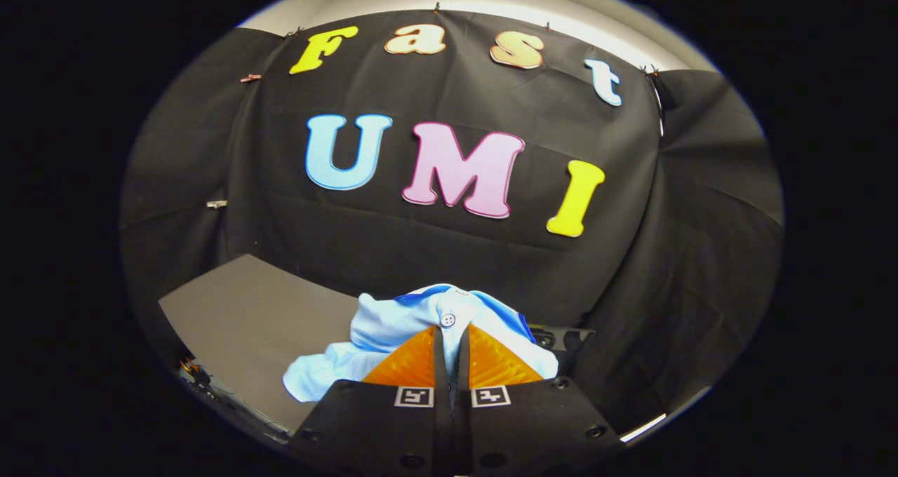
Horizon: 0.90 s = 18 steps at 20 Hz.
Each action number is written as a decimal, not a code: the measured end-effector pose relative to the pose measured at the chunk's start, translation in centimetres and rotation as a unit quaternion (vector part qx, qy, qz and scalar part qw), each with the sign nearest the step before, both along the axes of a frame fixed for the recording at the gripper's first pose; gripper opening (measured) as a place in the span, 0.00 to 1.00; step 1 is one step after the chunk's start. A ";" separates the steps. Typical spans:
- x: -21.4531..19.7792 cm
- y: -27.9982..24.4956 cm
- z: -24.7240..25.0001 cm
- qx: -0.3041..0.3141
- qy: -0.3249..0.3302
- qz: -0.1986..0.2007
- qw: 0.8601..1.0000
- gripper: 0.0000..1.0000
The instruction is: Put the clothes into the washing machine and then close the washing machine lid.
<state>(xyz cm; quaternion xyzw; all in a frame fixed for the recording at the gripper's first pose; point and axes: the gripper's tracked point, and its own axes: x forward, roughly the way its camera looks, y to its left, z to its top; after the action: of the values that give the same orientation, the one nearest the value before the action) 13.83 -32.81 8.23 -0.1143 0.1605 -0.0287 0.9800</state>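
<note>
The gripper [450,333] is closed to a narrow gap, with both fingers pressing on a fold of the light blue garment [393,333]. The cloth is pinched at the fingertips, close to a small white button [447,319] on a darker blue trim.

Risk 1: loss of grip. Only a thin fold is pinched, and most of the fabric hangs loose to the left of the fingers and ahead of them. Any jerk during transport may pull the fold free.

Risk 2: snagging. The trailing portion droops toward the grey table [252,308] and may drag on its edge or catch on a dark part [561,338] just beyond the right finger. What that part is cannot be told.

Risk 3: incomplete loading. If loose cloth is left across the washer opening, the lid probably cannot close fully.

Position of the garment: it is bunched around and over the fingertips, held up in front of the black cloth wall [449,238]. Its bulk lies left of the left finger, and a smaller part wraps over the right finger. Whether the lowest cloth touches the table cannot be determined.
</note>
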 end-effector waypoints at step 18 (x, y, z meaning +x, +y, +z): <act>1.8 -11.3 -22.4 0.011 0.120 -0.050 0.991 0.05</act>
<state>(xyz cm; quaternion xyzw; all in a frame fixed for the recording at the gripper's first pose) 15.59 -44.08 -14.21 -0.0981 0.2832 -0.0623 0.9520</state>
